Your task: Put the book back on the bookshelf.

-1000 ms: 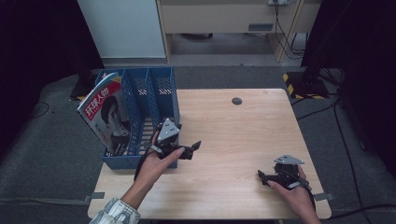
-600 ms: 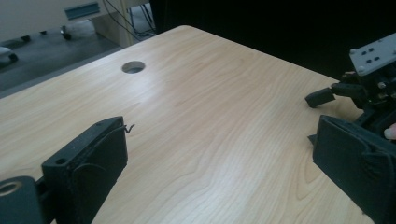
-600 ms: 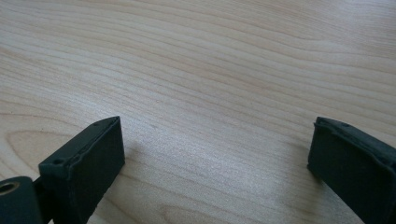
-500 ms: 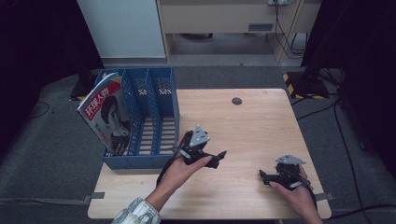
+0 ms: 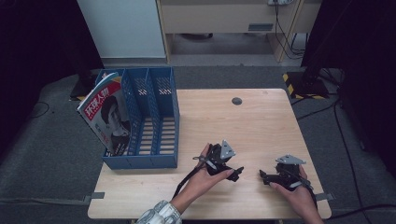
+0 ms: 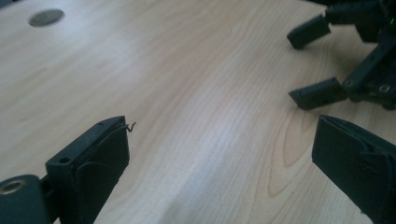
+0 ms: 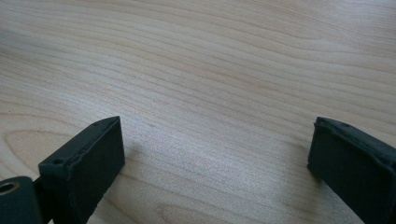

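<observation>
Near the front of the worktop [image 5: 261, 116], the left gripper [image 5: 232, 171] and right gripper [image 5: 267, 176] rest low, wide apart, holding nothing. At the far left, a magazine [image 5: 106, 116] stands in the blue rack [image 5: 154, 116], probably to stay upright.

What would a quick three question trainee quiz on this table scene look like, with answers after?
1. True or false: the magazine stands in the rightmost slot of the blue file rack.
2. Which gripper is nearer the rack: A left gripper, B right gripper?
3. Fill in: both grippers' jaws are ____ over the bare wooden table.

Key: 1 false, it leans in the leftmost slot. 2 A. 3 open.
</observation>
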The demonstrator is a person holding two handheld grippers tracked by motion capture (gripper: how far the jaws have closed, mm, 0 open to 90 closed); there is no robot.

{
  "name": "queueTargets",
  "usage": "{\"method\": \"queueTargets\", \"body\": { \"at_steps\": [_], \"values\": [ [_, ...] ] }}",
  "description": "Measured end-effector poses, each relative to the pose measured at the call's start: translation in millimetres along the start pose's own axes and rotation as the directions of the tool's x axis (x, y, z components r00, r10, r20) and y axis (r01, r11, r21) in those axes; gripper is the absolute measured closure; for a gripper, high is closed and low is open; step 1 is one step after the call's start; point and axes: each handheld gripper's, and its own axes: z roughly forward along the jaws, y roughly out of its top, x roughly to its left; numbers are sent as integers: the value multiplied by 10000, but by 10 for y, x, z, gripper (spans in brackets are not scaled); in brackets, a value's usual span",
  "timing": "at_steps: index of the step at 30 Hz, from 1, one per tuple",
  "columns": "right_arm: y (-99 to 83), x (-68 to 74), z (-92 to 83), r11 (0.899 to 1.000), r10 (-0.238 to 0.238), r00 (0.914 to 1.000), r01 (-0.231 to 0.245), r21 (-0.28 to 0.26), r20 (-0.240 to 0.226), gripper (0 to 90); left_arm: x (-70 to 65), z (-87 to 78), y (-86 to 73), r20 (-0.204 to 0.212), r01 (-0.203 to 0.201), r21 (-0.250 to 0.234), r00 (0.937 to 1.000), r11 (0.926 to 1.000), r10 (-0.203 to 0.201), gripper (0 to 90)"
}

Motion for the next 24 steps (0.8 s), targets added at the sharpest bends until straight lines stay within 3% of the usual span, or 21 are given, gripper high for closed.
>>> {"method": "queueTargets", "body": {
  "at_steps": [4, 5, 8, 10, 11, 18, 21, 24],
  "values": [
    [-1, -2, -1, 10000, -13, 10000, 13, -5, 13, 40, -8, 93, -45, -48, 54, 359, 10000, 9993, -52, 41],
    [-1, -2, -2, 10000, -12, 10000, 12, 0, 10, 40, 6, 144, -65, -298, 80, 608, 9995, 9981, -62, 42],
    [-1, -3, -3, 10000, -13, 10000, 13, 10, 3, 40, 44, 185, -81, -517, 190, 731, 9985, 9971, -153, 44],
    [-1, -2, -3, 10000, -11, 10000, 11, 3, 7, 40, 111, 225, -98, -810, 403, 765, 9961, 9963, -340, 33],
    [-1, -3, -3, 10000, -16, 10000, 16, 6, 3, 40, 191, 273, -125, -1004, 714, 887, 9930, 9935, -624, 37],
    [-2, -4, -4, 10000, -36, 10000, 36, 13, -8, 40, 383, 396, -232, -1630, 1293, 1396, 9809, 9817, -1060, 44],
    [-1, -3, -3, 10000, -14, 10000, 14, 6, 0, 41, 440, 403, -270, -1637, 1678, 1210, 9755, 9784, -1471, 34],
    [-1, -3, -3, 10000, -13, 10000, 13, 6, 0, 40, 474, 409, -296, -1533, 1762, 1030, 9752, 9790, -1594, 25]
  ]
}}
